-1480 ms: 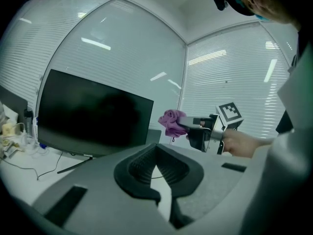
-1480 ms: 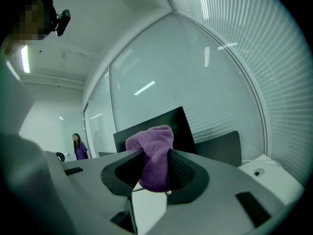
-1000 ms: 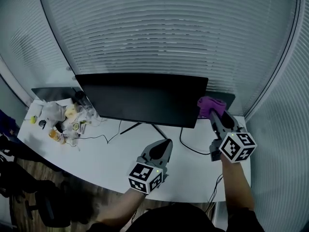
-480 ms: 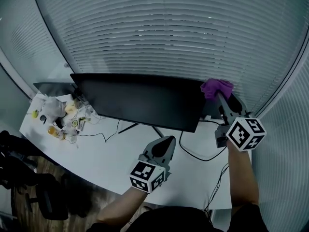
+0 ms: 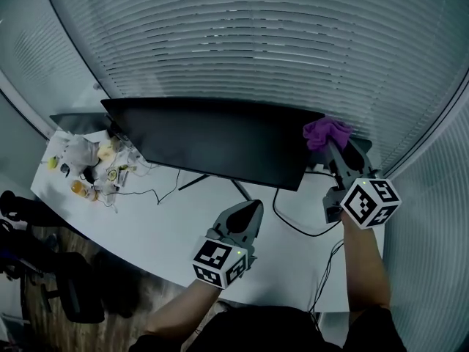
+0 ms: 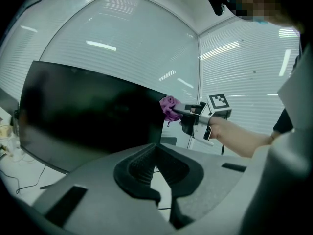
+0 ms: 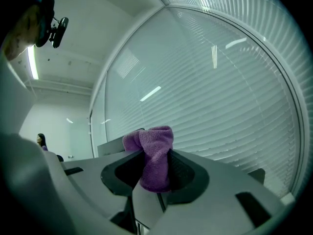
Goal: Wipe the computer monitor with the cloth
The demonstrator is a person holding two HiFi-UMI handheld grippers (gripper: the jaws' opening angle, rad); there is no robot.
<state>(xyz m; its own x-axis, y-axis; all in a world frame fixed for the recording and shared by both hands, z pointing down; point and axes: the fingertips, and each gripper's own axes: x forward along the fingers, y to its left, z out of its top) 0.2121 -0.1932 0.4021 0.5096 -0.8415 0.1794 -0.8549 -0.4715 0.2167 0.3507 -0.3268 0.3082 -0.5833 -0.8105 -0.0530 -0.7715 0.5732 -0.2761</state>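
The purple cloth [image 5: 327, 132] [image 7: 154, 155] [image 6: 169, 106] sits bunched between the jaws of the right gripper [image 5: 331, 147] [image 7: 155, 173], which are clenched on it; its top puffs out above the jaw tips. In the head view and the left gripper view, the cloth is held up at the upper right corner of the black computer monitor [image 5: 220, 141] [image 6: 88, 111], right against that edge, though no view shows whether it presses on the screen. The monitor stands on a white desk [image 5: 183, 226], with a black cable [image 5: 293, 222] looping beside its stand. The left gripper [image 5: 251, 210] hovers low over the desk in front of the monitor, well apart from the cloth, its jaws closed together on nothing. Small clutter [image 5: 91, 171] lies at the desk's left end. Window blinds [image 5: 256, 42] rise behind.
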